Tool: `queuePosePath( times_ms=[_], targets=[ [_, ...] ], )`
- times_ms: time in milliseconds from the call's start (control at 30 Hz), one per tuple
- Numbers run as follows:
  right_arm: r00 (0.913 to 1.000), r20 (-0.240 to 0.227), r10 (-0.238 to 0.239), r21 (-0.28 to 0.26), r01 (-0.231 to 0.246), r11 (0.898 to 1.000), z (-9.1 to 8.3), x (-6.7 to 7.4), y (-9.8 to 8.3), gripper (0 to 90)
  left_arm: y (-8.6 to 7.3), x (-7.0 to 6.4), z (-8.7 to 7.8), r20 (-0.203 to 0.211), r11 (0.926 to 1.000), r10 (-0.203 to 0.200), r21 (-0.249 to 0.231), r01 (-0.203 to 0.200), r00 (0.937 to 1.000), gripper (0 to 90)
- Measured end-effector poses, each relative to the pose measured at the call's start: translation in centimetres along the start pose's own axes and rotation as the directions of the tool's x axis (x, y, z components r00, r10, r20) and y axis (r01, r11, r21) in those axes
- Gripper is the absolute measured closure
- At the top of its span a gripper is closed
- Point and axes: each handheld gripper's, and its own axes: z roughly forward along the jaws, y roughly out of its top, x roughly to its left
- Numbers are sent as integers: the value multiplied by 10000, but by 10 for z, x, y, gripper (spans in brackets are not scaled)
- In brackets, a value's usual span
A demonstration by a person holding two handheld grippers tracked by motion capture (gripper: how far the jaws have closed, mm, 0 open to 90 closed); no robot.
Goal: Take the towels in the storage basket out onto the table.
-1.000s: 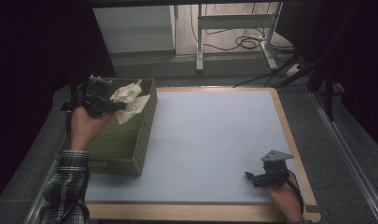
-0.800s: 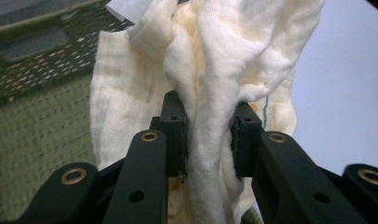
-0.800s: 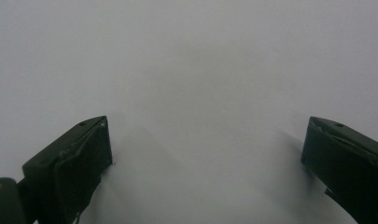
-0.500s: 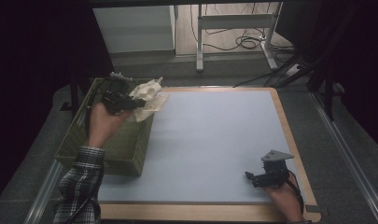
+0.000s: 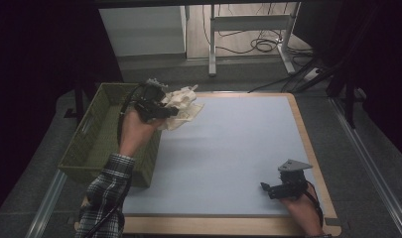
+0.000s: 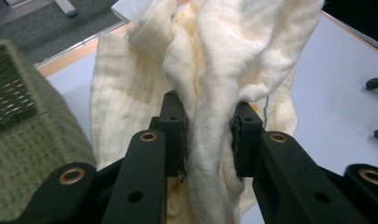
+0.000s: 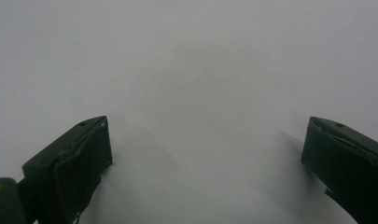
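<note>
Left hand-held gripper [image 5: 174, 112] carried cream cloth [image 5: 184, 105] from basket [image 5: 97, 130] rightward over table edge

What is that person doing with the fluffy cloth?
A person holds a grabbing tool in each hand. The left tool is pinching a cream cloth and holds it up beside the green basket, at the edge of the pale blue table. The right tool sits open near the table's front corner, holding nothing.

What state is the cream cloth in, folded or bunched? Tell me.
Bunched. The cream cloth hangs in loose creased folds, pinched between the left gripper jaws, past the green basket rim.
</note>
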Motion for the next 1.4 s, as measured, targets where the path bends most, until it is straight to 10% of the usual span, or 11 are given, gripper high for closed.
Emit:
queuePosePath(
  times_ms=[700,1400],
  targets=[
    [10000,-9,0,0,0,10000,0,0,0,17,2,-70,101,1238,9969,702,278,-742,9898,708],
    [10000,-11,4,1,-4,10000,0,0,0,17,-27,-103,174,1433,9924,921,673,-1026,9854,643]
  ],
)
